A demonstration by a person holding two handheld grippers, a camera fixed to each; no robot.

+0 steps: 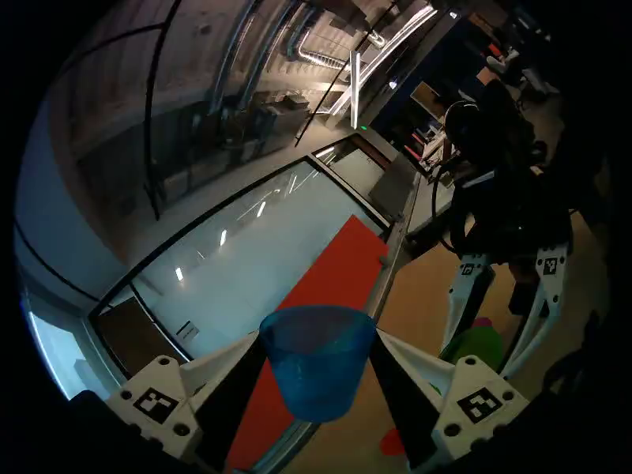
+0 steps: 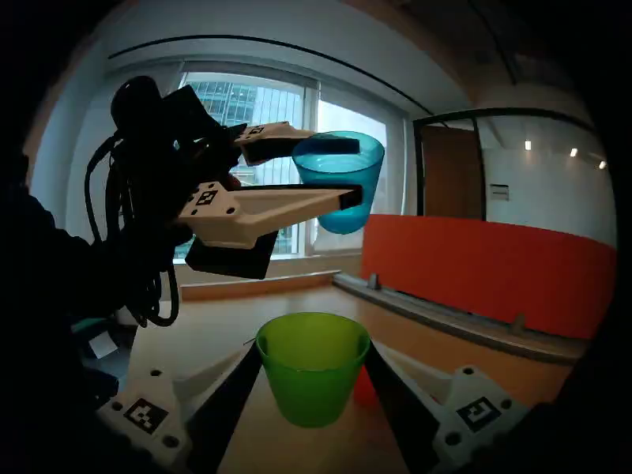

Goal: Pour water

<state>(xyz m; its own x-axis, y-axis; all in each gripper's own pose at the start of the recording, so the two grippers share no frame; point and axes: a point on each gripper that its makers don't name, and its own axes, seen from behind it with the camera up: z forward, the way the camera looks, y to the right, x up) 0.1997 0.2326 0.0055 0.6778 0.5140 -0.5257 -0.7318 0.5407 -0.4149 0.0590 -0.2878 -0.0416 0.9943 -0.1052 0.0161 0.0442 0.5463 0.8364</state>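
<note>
Within the left tool [image 1: 317, 347], a blue cup [image 1: 316, 383] is clamped mid-wall; the right tool [image 2: 312, 351] clamps a green cup [image 2: 312, 391] likewise. Both seem light, thin, slick plastic, so squeeze gently.

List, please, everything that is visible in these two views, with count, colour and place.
blue translucent plastic cup: 1, blue, raised in the air, higher than the green cup
green translucent plastic cup: 1, green, close to the table
wooden table: 1, light brown, below both cups
orange partition panel: 1, orange, along the table's far edge
small red object: 1, red, behind the green cup; kind unclear
window: 1, bright, behind the blue cup
black cables: one bundle, black, hanging by the left gripper
left gripper: 1, white fingers, shut on the blue cup
right gripper: 1, white fingers, shut on the green cup
</note>
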